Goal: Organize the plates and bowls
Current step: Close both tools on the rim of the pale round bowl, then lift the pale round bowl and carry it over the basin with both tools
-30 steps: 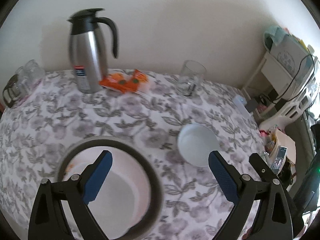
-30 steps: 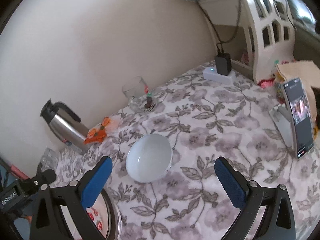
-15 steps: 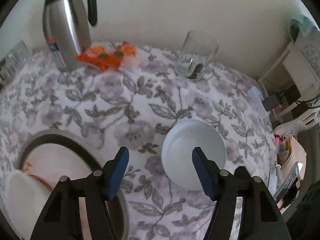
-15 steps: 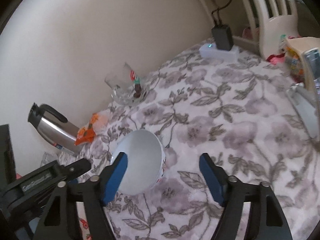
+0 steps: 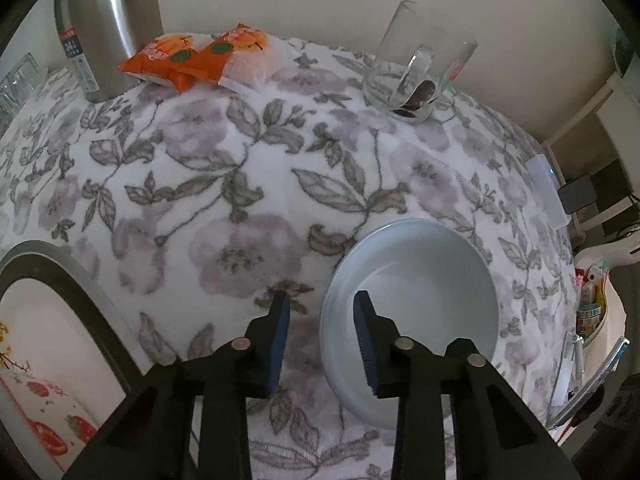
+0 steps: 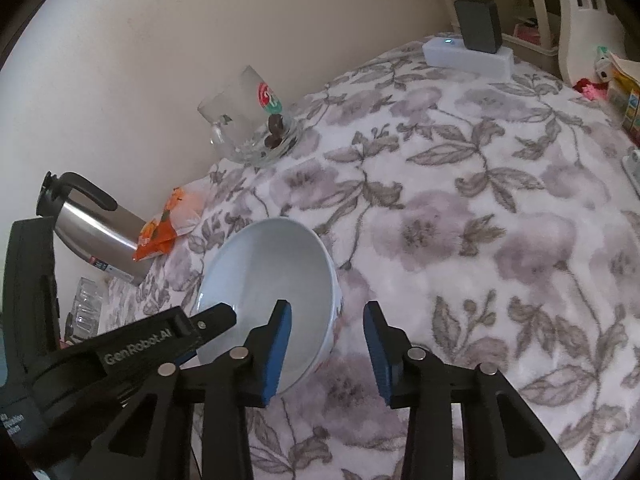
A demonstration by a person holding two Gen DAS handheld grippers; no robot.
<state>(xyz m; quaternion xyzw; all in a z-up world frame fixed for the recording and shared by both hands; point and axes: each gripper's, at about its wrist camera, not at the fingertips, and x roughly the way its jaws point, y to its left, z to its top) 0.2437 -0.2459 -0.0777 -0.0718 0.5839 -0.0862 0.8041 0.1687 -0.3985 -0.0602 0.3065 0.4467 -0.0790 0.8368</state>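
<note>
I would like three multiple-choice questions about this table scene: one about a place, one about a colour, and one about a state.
1. Where is the snack packet?
A. inside the bowl
B. beside the steel jug
C. on the plate

2. What colour are the pads on the fingers?
A. blue
B. red
C. yellow

3. How does each gripper stand at the bowl?
A. both clear of it, above the jug
B. both fully inside it
C. one finger inside the rim, one outside

Key:
1. B: the orange packet lies against the jug near the wall.
2. A: the pads are blue in both views.
3. C: the left gripper and right gripper each straddle the rim on opposite sides; their jaws have just been closing, with a gap at the wall.
</note>
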